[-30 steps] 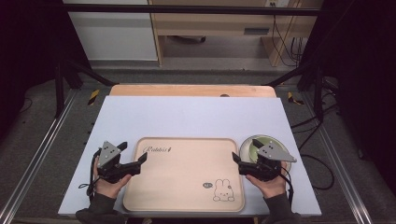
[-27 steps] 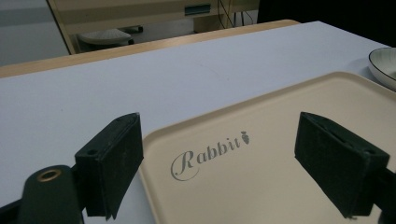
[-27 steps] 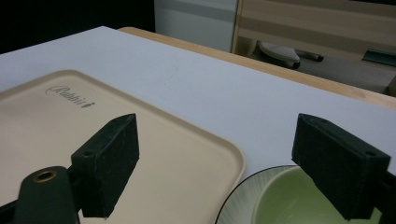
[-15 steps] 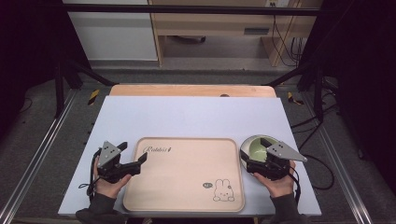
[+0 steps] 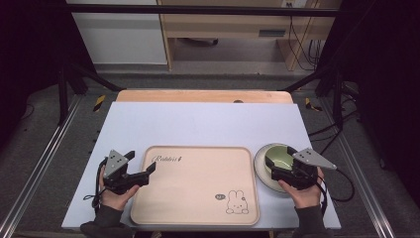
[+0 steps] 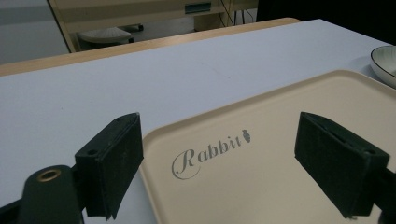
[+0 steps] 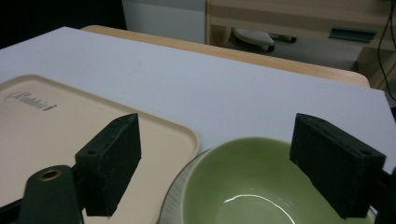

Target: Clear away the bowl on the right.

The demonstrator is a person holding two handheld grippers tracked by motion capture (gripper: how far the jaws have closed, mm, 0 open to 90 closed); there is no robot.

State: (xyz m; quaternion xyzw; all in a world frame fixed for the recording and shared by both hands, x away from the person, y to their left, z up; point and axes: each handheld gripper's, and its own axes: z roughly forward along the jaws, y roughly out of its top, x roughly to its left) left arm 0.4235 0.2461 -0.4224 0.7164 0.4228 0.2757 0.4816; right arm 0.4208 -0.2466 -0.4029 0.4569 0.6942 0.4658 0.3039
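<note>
Room: dark surround, grey floor, light wooden desk [image 5: 233, 22] at the back with cables hanging at its right. High view gives the full layout: pale blue counter [image 5: 198, 124] over a wooden top, black frame rails at either side.

On the counter: beige rounded-rectangle plastic tray [image 5: 195, 183] printed with "Rabbit" and a rabbit drawing; the drawing is seen from the high view, the lettering reads clearly in the left gripper view.

Just right of the tray: green ceramic bowl [image 5: 278, 157] sitting on a white plate [image 5: 261, 168]. Right gripper view shows the bowl's glossy inside; high view shows the plate's full rim.

Left gripper [image 5: 141, 173] at the tray's left edge, fingers wide, holding nothing. Right gripper [image 5: 277, 168] over the bowl, fingers wide, straddling its near side.
</note>
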